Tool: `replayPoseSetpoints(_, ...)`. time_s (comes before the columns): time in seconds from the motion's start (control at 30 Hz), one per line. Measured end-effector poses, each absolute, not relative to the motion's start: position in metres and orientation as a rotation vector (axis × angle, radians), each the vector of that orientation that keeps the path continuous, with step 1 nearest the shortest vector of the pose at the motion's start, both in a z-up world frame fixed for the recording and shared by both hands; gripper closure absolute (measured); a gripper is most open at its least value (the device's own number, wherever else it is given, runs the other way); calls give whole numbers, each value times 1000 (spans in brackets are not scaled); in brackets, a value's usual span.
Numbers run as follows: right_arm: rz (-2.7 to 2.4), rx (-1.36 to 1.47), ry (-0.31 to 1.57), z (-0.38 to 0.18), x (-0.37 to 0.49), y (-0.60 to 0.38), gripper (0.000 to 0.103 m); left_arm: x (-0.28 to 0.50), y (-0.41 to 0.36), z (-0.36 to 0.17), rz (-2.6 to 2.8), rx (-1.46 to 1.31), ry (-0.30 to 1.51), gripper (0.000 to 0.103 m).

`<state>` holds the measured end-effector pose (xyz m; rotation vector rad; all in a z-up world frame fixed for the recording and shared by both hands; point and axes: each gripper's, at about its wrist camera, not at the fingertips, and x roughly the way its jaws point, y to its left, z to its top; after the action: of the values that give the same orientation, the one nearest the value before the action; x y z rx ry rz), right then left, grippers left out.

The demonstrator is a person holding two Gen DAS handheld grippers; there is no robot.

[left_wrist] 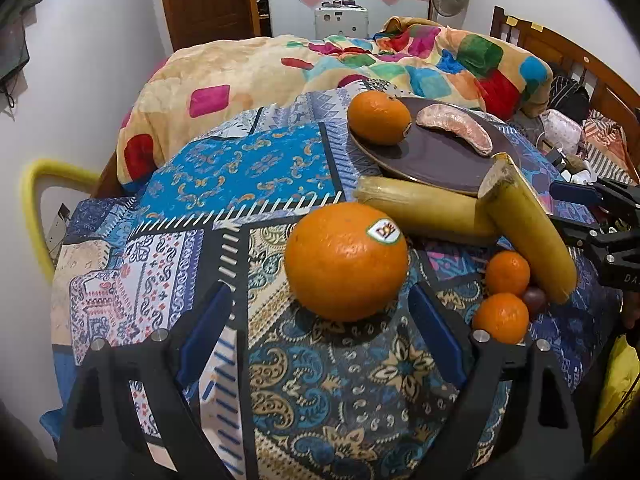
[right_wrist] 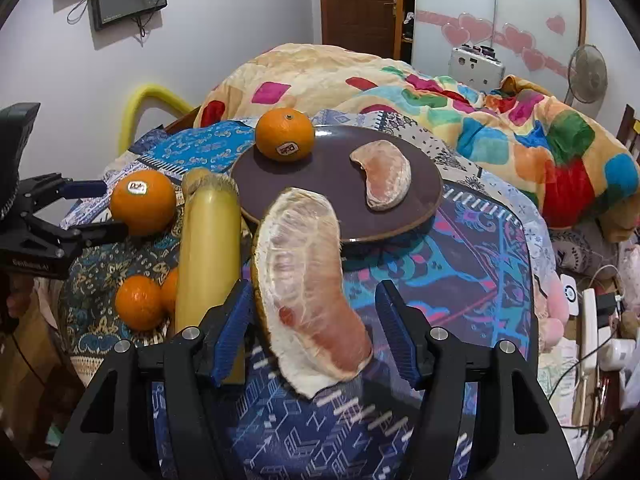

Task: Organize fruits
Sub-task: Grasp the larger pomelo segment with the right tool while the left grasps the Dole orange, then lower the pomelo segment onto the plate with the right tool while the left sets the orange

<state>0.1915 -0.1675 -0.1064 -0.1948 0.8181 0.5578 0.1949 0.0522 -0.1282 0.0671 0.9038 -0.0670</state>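
A brown plate (left_wrist: pixel 436 160) (right_wrist: pixel 332 184) holds an orange (left_wrist: pixel 379 117) (right_wrist: pixel 285 134) and a pomelo segment (left_wrist: pixel 456 128) (right_wrist: pixel 386 180). My left gripper (left_wrist: pixel 320 320) is open, its jaws on either side of a large stickered orange (left_wrist: pixel 346 260) (right_wrist: pixel 143 202) resting on the cloth. My right gripper (right_wrist: pixel 316 332) is open around a second pomelo segment (right_wrist: pixel 308 292), which stands on edge between the blue pads without being squeezed. Two bananas (left_wrist: pixel 524 228) (right_wrist: pixel 208 248) lie beside the plate. Two small oranges (left_wrist: pixel 502 314) (right_wrist: pixel 138 302) sit near them.
The fruit rests on a patterned blue cloth (left_wrist: pixel 240 168) over a table beside a bed with a colourful blanket (left_wrist: pixel 440 56). A yellow chair back (left_wrist: pixel 36 200) stands to the left. A small dark fruit (left_wrist: pixel 534 300) lies between the small oranges and a banana.
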Motion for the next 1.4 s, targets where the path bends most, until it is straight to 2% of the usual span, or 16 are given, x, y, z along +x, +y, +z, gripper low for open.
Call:
replayPoseSetpoints(0.37, 569, -162, 826, -112, 207, -165, 43, 209, 47, -130, -80, 57, 880, 13)
replayPoseSetpoints(0.43, 586, -126, 844, -115, 211, -168, 43, 212, 46, -132, -79, 61, 878, 16)
replayPoseSetpoints(0.57, 610, -136, 855, -117, 208, -164, 56, 216, 45, -134, -92, 52, 883, 23)
replayPoseSetpoints(0.8, 586, -175, 830, -115, 204, -163, 57, 220, 40, -139, -106, 55, 895, 33)
replayPoseSetpoints(1.4, 522, -151, 753, -83, 196, -192, 57, 206, 39, -105, -93, 48, 838, 35)
